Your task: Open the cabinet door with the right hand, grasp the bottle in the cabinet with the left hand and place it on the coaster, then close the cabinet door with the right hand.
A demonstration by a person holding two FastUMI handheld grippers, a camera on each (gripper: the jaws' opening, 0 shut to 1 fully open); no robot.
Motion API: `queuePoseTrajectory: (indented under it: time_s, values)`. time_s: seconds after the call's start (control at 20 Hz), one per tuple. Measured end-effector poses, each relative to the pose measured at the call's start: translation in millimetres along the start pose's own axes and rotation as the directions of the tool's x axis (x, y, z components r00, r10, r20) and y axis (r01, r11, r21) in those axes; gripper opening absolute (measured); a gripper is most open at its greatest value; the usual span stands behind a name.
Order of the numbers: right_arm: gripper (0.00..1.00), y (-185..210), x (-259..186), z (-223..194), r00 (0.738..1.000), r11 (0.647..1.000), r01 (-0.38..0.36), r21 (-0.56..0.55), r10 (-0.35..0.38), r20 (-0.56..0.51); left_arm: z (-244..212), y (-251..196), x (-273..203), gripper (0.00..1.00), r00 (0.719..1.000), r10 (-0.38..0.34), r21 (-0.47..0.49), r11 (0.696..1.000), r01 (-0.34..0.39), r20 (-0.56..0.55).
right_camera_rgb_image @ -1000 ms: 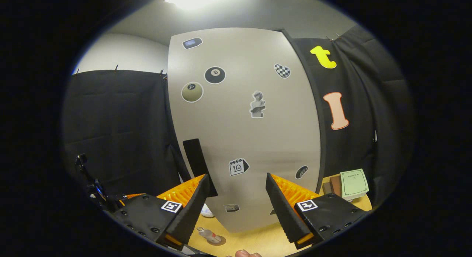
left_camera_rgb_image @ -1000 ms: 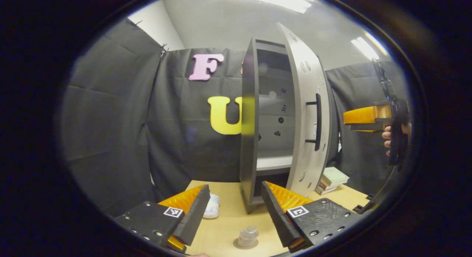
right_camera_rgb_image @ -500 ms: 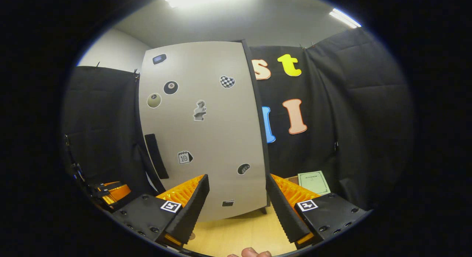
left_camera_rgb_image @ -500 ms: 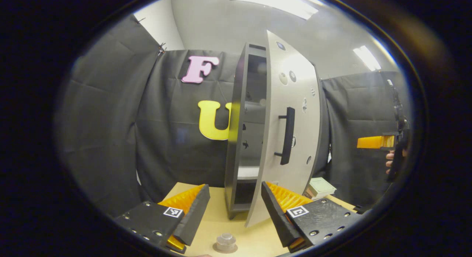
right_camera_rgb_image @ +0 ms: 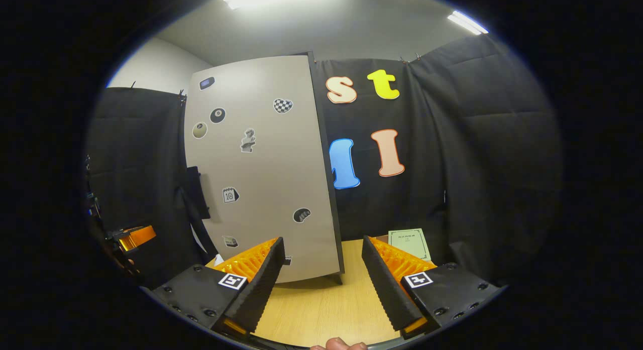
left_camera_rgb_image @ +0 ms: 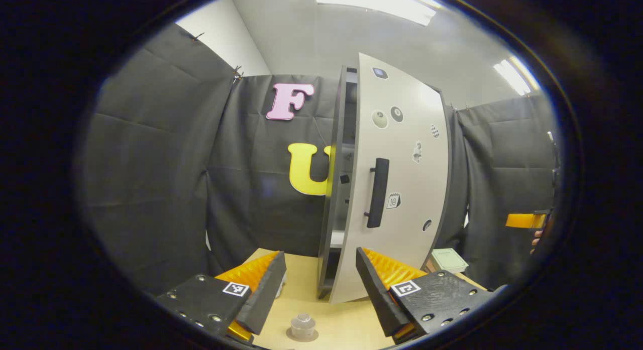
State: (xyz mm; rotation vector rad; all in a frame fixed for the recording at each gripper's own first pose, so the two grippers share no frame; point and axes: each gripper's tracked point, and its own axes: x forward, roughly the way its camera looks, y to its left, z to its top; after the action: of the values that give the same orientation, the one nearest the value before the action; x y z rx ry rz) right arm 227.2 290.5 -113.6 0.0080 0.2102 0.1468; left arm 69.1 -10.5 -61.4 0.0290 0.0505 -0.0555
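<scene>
Closing step judged in hand: the small clear plastic bottle (left_camera_rgb_image: 302, 324) is seen standing on the round brown coaster (left_camera_rgb_image: 302, 334), just ahead of and between the fingers of the left gripper (left_camera_rgb_image: 319, 282), which is wide open and holds nothing. The tall grey cabinet door with stickers and a black bar handle (left_camera_rgb_image: 397, 179) is left slightly ajar, ahead and slightly right of that gripper. The right gripper (right_camera_rgb_image: 322, 282), also wide open and empty, is held back from the door face (right_camera_rgb_image: 261, 164); 1 more push toward the dark cabinet frame (left_camera_rgb_image: 332, 189) is probably needed.
</scene>
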Motion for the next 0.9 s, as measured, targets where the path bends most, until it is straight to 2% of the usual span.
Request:
queuePoseTrajectory:
  time_s: [0.2,0.35,0.6,0.9]
  values:
    - [0.98,-15.1,-6.8,9.0,0.999,0.999,-0.034,-0.018,0.035,0.034,13.0,-17.2,-8.3,0.85,0.999,0.047,0.019,0.999,-0.047,0.013]
    - [0.98,-23.0,-3.4,24.6,0.995,0.997,-0.055,-0.056,0.06,0.084,17.6,-52.9,-7.4,0.85,1.0,-0.004,0.038,0.999,0.004,-0.004]
    - [0.98,-15.8,3.9,37.5,0.987,0.995,-0.1,-0.032,0.103,0.121,29.0,-91.6,-3.0,0.85,0.999,-0.032,0.052,0.998,0.033,-0.019]
    - [0.98,-17.2,25.2,35.6,0.99,0.996,-0.086,-0.023,0.088,0.114,39.7,-113.1,3.8,0.85,0.998,-0.063,0.063,0.996,0.064,-0.016]
